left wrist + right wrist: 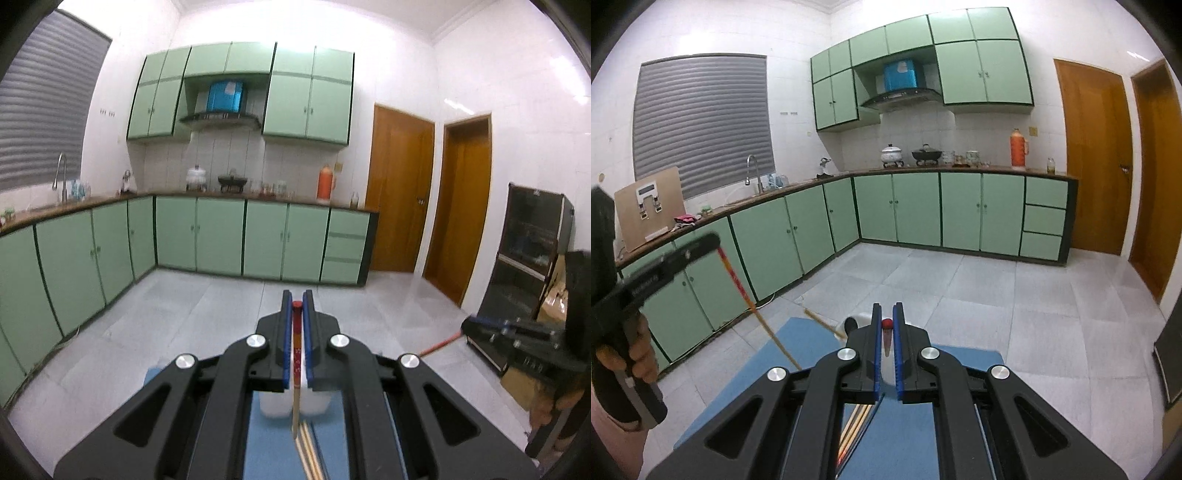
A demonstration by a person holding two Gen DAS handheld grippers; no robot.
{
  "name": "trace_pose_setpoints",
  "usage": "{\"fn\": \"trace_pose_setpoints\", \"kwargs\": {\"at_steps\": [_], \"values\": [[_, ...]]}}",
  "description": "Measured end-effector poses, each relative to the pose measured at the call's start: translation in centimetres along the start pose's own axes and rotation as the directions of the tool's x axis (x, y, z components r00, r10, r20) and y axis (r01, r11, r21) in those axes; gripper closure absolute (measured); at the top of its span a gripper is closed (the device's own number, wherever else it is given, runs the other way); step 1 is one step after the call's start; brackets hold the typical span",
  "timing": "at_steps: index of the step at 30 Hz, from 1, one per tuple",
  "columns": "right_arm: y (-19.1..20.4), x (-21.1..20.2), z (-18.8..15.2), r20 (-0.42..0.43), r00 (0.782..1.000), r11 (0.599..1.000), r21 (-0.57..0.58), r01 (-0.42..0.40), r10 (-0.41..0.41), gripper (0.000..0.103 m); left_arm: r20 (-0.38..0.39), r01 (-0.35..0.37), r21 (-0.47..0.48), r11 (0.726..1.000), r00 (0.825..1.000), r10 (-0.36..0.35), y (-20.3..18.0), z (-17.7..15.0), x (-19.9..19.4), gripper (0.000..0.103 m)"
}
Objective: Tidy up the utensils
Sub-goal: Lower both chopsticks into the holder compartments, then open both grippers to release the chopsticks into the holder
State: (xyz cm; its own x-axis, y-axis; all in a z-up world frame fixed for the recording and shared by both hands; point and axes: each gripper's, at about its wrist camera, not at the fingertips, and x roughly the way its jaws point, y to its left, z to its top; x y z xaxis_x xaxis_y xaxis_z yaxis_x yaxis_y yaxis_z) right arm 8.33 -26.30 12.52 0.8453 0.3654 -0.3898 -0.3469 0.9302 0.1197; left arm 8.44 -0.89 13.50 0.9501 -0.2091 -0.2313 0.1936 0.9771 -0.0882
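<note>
My left gripper (297, 300) is shut on a chopstick (296, 354) with a red patterned top and a plain wooden tip that hangs down over the blue mat (266, 443). It also shows in the right wrist view (714, 242), held high at the left with its chopstick (753, 306) slanting down. My right gripper (887, 314) is shut on a second red-topped chopstick (886, 334). It shows at the right of the left wrist view (467, 326). Several chopsticks (310, 454) lie on the mat below, also in the right wrist view (855, 424). A white holder (291, 402) stands behind them.
The blue mat (798, 354) covers a small table over a grey tiled floor. One loose chopstick (823, 325) lies at the mat's far edge by a dark object (851, 325). Green kitchen cabinets (897, 210) line the walls. A black glass cabinet (532, 266) stands at the right.
</note>
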Motion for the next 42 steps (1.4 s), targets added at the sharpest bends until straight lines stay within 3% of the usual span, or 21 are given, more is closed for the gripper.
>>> {"fn": "trace_pose_setpoints", "kwargs": {"at_steps": [8,16,28,29,31,34,38,40,42], "values": [[-0.1,4.0,2.8,-0.035,0.999,1.000,-0.031,0.002,-0.003,0.097,0.073,-0.024,0.013,1.000,0.997,0.023,-1.2,3.3,5.5,0.098],[-0.1,10.4,2.8,-0.128,0.991,0.996,-0.081,0.032,-0.042,0.097,0.068,-0.055,0.013,0.998,0.996,0.054,-0.7,2.8,11.3,0.098],[-0.8,16.7,-0.2,-0.238,0.971,0.998,-0.061,-0.003,-0.012,0.095,-0.103,-0.060,0.002,0.998,0.993,0.059,1.4,-2.3,18.0,0.095],[-1.0,16.6,-0.4,-0.236,0.972,0.998,-0.056,-0.002,-0.012,0.093,-0.113,-0.058,-0.002,0.998,0.992,0.057,1.7,-2.6,17.9,0.086],[-1.3,16.1,-0.8,-0.220,0.975,0.999,-0.043,0.008,-0.017,0.071,-0.113,-0.062,-0.008,0.998,0.992,0.061,2.2,-2.9,17.3,0.068],[-1.4,14.6,-1.0,-0.183,0.982,0.999,-0.036,0.037,-0.043,0.052,-0.090,-0.063,-0.002,0.998,0.994,0.063,2.8,-3.0,15.4,0.057],[-1.5,11.1,-1.3,-0.099,0.992,0.997,-0.014,0.072,-0.073,0.028,-0.039,-0.069,-0.006,0.998,0.997,0.068,3.1,-3.0,11.5,0.027],[-1.3,9.4,-1.8,-0.060,0.994,0.996,-0.012,0.091,-0.091,0.018,-0.018,-0.073,-0.008,0.997,0.997,0.073,3.3,-3.4,9.5,0.017],[-1.3,7.4,-2.6,-0.019,0.994,0.994,0.005,0.111,-0.110,0.011,-0.004,-0.086,-0.010,0.996,0.996,0.086,3.4,-3.9,7.8,0.014]]}}
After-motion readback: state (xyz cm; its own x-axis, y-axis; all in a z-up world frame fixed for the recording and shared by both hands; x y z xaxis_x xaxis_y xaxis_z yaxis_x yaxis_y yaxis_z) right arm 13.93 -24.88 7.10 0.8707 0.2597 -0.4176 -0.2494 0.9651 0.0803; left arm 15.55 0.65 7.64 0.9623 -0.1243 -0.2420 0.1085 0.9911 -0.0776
